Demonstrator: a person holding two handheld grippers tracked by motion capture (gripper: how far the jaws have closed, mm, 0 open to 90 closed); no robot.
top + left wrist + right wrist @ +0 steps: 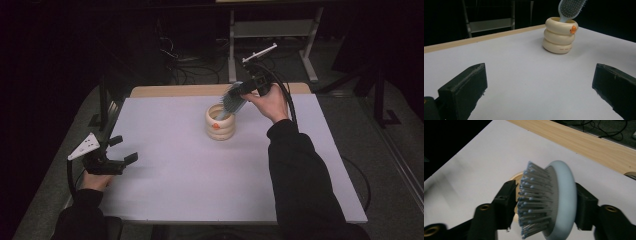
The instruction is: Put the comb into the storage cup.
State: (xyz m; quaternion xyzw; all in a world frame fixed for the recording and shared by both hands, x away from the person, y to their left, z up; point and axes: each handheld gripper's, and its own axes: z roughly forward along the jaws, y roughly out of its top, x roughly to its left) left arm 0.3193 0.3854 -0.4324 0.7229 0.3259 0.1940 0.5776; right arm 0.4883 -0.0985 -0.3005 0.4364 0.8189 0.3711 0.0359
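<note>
A cream cup (220, 122) shaped like three stacked rings, with a small orange mark, stands at the middle back of the white table top (200, 175). A pale blue hairbrush (233, 101) leans in it, handle down and head up to the right. My right gripper (240, 92) straddles the brush head (559, 200): one jaw lies against the smooth back, the other stands a sliver off the bristle tips, so it is open. My left gripper (125, 149) rests open near the front left edge with nothing between its jaws, facing the cup (559, 37) and brush (570, 8).
A wooden strip (200, 90) runs along the table's far edge. Behind it are a metal rack's legs (272, 30) and loose cables (190, 70) on the dark floor. The person's right sleeve (300, 180) lies across the table's right half.
</note>
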